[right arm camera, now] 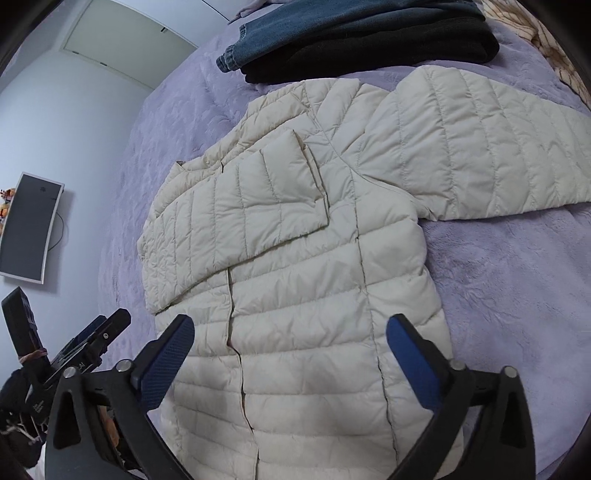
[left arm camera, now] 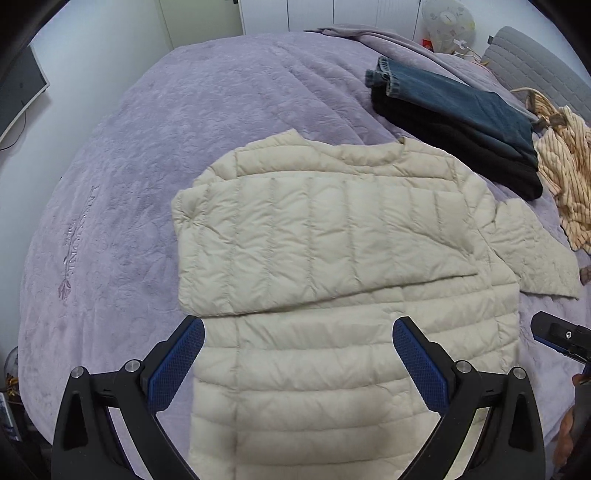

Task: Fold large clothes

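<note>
A cream quilted puffer jacket lies flat on the purple bedspread. One sleeve is folded across its chest; the other sleeve stretches out to the right. My left gripper is open and empty, hovering over the jacket's lower body. My right gripper is open and empty, also over the jacket near its hem. The right gripper's tip shows at the right edge of the left wrist view, and the left gripper shows at lower left in the right wrist view.
A folded stack of blue jeans on black clothes lies beyond the jacket, also in the right wrist view. A crumpled striped garment lies to the right. A grey headboard and a wall monitor border the bed.
</note>
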The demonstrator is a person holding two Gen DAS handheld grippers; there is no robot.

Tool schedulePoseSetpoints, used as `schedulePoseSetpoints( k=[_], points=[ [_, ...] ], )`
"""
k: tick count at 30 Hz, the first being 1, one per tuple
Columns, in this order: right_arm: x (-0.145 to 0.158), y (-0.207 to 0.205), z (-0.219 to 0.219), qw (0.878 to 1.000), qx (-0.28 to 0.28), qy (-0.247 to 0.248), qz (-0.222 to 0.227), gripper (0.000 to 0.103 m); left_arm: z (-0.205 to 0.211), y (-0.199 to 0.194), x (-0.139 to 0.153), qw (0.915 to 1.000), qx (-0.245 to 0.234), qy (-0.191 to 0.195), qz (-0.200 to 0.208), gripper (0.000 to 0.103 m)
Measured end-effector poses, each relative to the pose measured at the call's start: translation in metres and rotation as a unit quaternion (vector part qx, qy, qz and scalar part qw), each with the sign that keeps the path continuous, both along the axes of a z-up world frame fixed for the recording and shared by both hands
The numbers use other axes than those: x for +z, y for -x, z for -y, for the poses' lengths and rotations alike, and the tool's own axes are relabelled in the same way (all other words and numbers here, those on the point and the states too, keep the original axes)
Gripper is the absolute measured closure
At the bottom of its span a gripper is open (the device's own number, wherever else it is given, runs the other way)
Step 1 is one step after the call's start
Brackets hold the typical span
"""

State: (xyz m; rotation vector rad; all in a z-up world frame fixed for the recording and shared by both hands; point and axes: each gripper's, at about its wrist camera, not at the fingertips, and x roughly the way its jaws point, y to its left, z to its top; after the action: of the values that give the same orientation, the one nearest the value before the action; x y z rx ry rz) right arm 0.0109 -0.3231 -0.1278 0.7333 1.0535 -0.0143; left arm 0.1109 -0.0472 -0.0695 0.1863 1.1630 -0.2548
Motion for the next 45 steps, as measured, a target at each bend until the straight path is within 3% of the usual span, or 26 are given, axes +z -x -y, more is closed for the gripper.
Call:
schedulePoseSetpoints(
  k=[6,12,16,29,34,38,45],
  points=[
    [-0.002,0.018,0.03,1.0,-0.004,0.008,-0.009,0.0,0.048,0.021,-0.001,0.9996,-0.019,0.01,-0.018,0.001],
    [0.0,0.027,0.06,0.998,-0.008,0.06,-0.03,0.0,0.08,0.032,-0.003,0.9995,-0.021,0.01,-0.024,0.001],
    [-0.005,0.033,0.086,0.997,-0.012,0.068,-0.039,0.0,0.095,0.038,-0.003,0.9996,-0.022,0.001,-0.019,0.001],
    [-0.04,0.063,0.224,0.985,-0.092,0.112,-0.09,0.0,0.138,0.047,-0.032,0.9992,-0.015,-0.01,-0.035,0.001],
    [-0.057,0.07,0.27,0.982,-0.133,0.098,-0.094,0.0,0.156,0.048,-0.044,0.999,-0.017,-0.012,-0.041,0.001],
    [-0.075,0.077,0.299,0.979,-0.175,0.052,-0.092,0.0,0.166,0.049,-0.051,0.9987,-0.022,-0.014,-0.044,0.001],
    [-0.096,0.068,0.33,0.97,-0.238,-0.021,-0.047,0.0,0.172,0.049,-0.057,0.9984,-0.028,-0.023,-0.044,0.001]
  ],
)
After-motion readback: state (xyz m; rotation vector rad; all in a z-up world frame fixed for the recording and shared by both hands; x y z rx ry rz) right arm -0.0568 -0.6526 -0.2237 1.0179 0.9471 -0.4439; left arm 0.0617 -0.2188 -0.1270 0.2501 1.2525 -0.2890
